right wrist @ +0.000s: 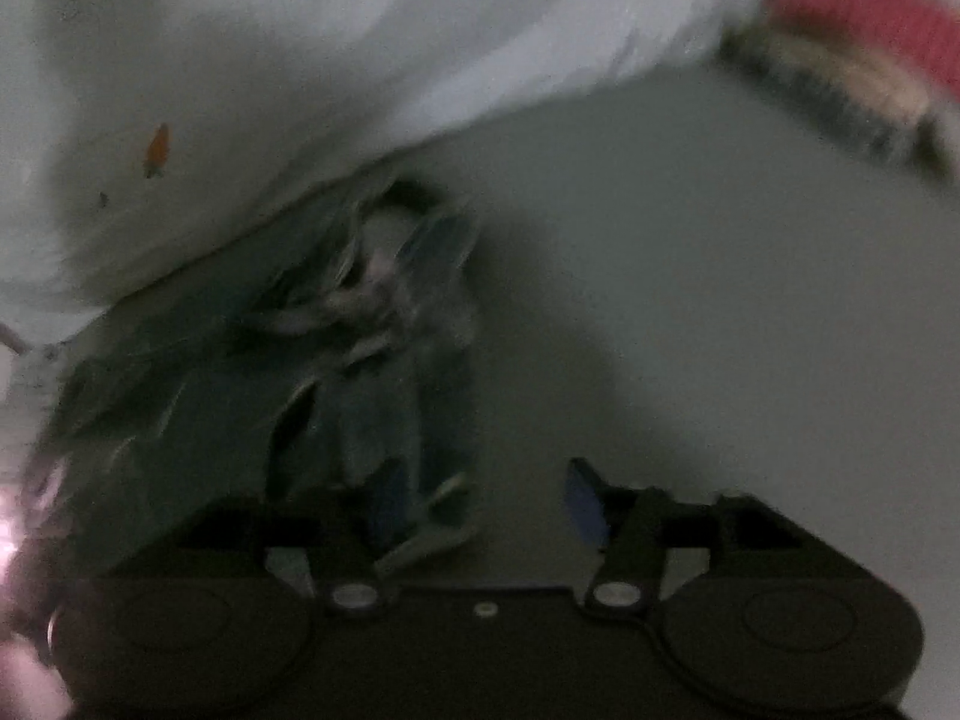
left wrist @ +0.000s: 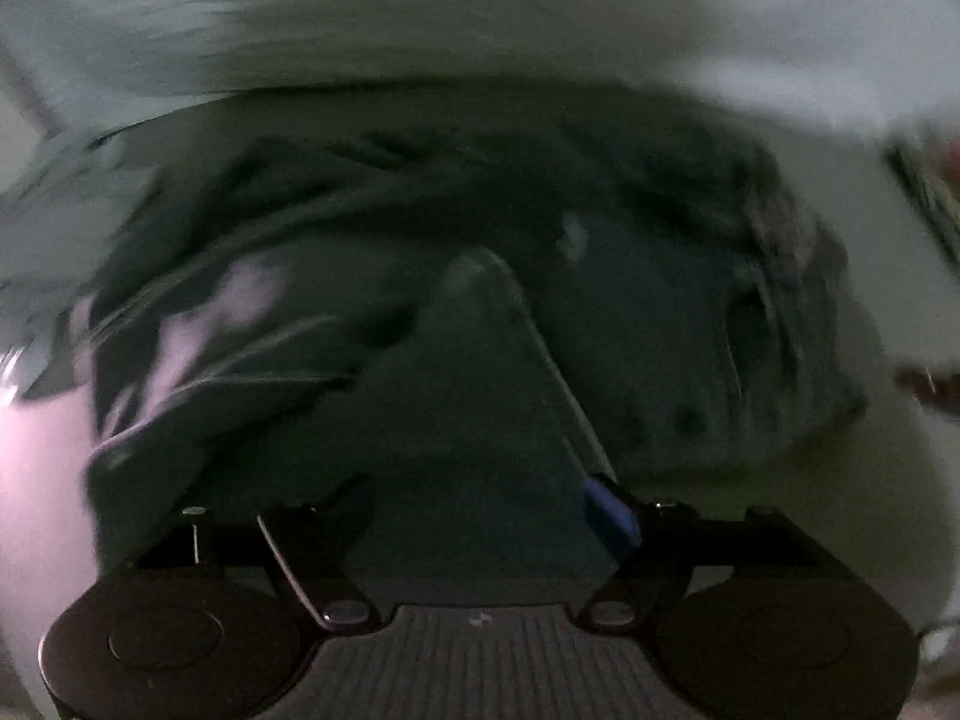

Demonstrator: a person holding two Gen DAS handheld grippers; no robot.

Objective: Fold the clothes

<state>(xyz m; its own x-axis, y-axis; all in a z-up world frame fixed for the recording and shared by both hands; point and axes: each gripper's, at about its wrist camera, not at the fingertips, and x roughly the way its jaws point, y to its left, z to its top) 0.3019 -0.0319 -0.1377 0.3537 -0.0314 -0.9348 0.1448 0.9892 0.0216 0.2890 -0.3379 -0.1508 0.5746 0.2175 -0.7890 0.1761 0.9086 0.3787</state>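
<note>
Both views are dim and motion-blurred. A dark grey-green garment (left wrist: 372,276) lies crumpled on a white surface (left wrist: 780,510) and fills the left wrist view. My left gripper (left wrist: 480,480) is low over it; cloth covers the space between the fingers, and one blue-tipped finger (left wrist: 609,510) shows at the right. In the right wrist view the same dark garment (right wrist: 198,414) lies at the left. My right gripper (right wrist: 480,504) has its blue pads apart, and the left pad (right wrist: 390,498) sits against a fold of the cloth.
A white cloth or sheet (right wrist: 270,78) bunches behind the garment in both views. A red, cream and dark striped item (right wrist: 858,60) lies at the far right. Bare white surface (right wrist: 690,300) spreads to the right of the garment.
</note>
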